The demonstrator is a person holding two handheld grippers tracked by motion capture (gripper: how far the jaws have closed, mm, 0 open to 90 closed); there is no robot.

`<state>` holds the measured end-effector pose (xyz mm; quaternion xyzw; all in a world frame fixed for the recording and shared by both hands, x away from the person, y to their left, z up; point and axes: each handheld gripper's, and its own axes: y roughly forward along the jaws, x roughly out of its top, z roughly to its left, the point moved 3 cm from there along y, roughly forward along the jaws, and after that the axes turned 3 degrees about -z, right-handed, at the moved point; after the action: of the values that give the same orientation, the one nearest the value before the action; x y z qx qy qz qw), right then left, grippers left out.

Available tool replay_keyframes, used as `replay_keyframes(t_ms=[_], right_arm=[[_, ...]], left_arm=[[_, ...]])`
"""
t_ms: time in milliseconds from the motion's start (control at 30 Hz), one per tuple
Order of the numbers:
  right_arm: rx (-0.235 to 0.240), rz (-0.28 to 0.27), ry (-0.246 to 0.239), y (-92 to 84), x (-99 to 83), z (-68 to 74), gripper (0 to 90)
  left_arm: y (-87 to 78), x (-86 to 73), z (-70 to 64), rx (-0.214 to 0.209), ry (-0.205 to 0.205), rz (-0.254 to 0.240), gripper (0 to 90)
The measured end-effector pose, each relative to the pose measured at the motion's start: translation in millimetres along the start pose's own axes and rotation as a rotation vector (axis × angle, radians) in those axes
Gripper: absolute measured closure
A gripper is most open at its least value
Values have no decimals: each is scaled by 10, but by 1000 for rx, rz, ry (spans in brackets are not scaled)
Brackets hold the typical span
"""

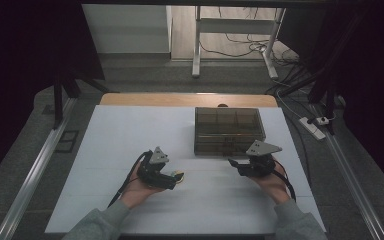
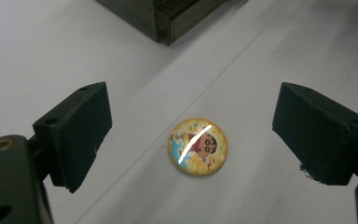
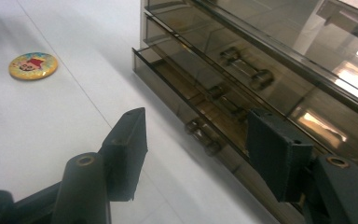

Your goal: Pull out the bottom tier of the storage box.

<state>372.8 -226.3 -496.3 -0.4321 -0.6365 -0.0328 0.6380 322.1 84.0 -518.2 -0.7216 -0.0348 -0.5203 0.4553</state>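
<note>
I take the smoked drawer box as my landmark. It is a squat, translucent brown plastic chest with hard, glossy walls, standing on the matte white table. Its long side runs across the table and its drawer fronts face me. In the right gripper view I see stacked drawers with small clear bar handles; the bottom drawer stands slightly pulled out from the ones above.

The badge lies flat on the table, well to the near left of the box's front corner. It is a round, domed button with a shiny coating that catches a streak of light, and its face, printed with a cartoon figure on yellow and blue, points straight up. Being round, it has no long axis.

My left gripper hovers over the badge with its blunt black jaws spread wide, the badge between them, untouched and apart from both.

My right gripper sits just in front of the box, jaws parted around the lowest drawer's handle, gripping nothing.
</note>
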Motion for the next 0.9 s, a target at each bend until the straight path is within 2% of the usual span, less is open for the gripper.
replay_keyframes(t_ms=[100, 433, 900], right_arm=[[-15, 1, -8, -45, -3, -20, 392], [-53, -4, 19, -182, -34, -156, 391], [-85, -4, 42, -251, -92, -284, 390]], left_arm=[[12, 44, -18, -10, 1, -5, 121], [47, 130, -13, -21, -12, -14, 122], [206, 256, -13, -26, -22, -10, 125]])
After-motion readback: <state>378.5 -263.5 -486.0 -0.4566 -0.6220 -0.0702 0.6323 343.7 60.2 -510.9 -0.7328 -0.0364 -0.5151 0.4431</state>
